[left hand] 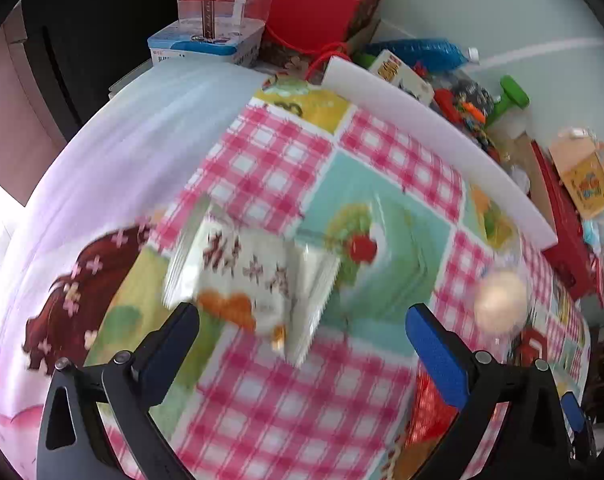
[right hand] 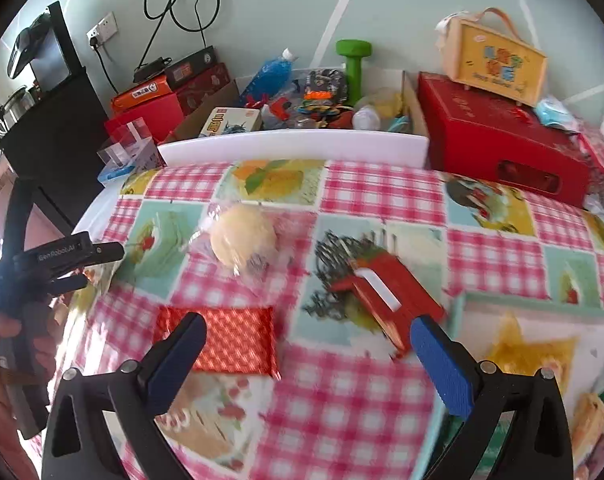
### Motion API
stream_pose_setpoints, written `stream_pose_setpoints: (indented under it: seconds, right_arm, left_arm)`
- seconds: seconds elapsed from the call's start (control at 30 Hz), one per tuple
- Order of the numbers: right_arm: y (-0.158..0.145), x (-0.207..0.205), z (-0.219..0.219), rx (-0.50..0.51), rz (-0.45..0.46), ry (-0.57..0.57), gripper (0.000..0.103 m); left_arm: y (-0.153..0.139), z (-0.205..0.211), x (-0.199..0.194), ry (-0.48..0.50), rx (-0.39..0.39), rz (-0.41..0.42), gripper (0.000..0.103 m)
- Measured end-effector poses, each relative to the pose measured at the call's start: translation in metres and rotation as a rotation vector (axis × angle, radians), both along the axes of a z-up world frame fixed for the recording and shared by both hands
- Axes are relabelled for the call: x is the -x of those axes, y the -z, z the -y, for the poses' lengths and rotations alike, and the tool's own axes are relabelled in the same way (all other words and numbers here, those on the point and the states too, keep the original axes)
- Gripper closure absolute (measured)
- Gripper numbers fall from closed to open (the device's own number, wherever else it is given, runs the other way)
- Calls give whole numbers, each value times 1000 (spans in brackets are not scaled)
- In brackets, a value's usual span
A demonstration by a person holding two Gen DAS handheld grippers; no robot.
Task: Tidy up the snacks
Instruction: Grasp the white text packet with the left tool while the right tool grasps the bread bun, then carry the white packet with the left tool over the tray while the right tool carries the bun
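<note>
Left gripper [left hand: 302, 320] jaws apart, empty, over white packet [left hand: 245, 276] mid-table; right gripper [right hand: 308, 344] jaws apart, empty; red packet [right hand: 225, 340], bun [right hand: 241, 240], red box [right hand: 386, 300] on cloth [right hand: 374, 188] mid-table.

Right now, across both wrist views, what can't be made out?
- White snack packet, left wrist view: motion blur makes its print unreadable.
- Red patterned packet, right wrist view: the right gripper finger covers its near corner.
- Red box, right wrist view: blurred, label illegible.
- Left gripper: open, nothing held.
</note>
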State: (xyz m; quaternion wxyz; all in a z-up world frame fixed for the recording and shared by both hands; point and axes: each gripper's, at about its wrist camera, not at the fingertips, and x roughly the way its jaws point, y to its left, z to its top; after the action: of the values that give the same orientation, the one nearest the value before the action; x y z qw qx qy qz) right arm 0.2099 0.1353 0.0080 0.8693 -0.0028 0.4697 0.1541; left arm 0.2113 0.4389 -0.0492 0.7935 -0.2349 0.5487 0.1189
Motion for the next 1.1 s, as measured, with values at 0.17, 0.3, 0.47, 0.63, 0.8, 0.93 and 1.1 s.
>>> stream_pose_setpoints:
  seconds: [0.17,0.3,0.47,0.63,0.8,0.93,1.1]
  right_arm:
    - [0,-30,-14,-37,-23,-5,0]
    - [4,-53,-30,-77,-56,-4,0]
    - [15,-77,-50,-99,-116,15,2]
    - [28,-93,-64,-104,-167,46,11]
    - [40,-98,-66,-149,-219,58,20]
    - [39,-93,-68,-143,-211,49,35]
    - [33,-84,-65,-153,-200,35,42]
  left_arm:
    - [5,-13,-19,-9,18,24,2]
    - [9,-6,-32,13,-6,13,22]
    - [12,14,-39,89,-82,9,43]
    - [12,27,-38,129,-121,8,50]
    - [13,34,-37,127,-132,18,50]
    - [14,37,-33,114,-132,23,50]
    - [12,42,-27,103,-124,23,50]
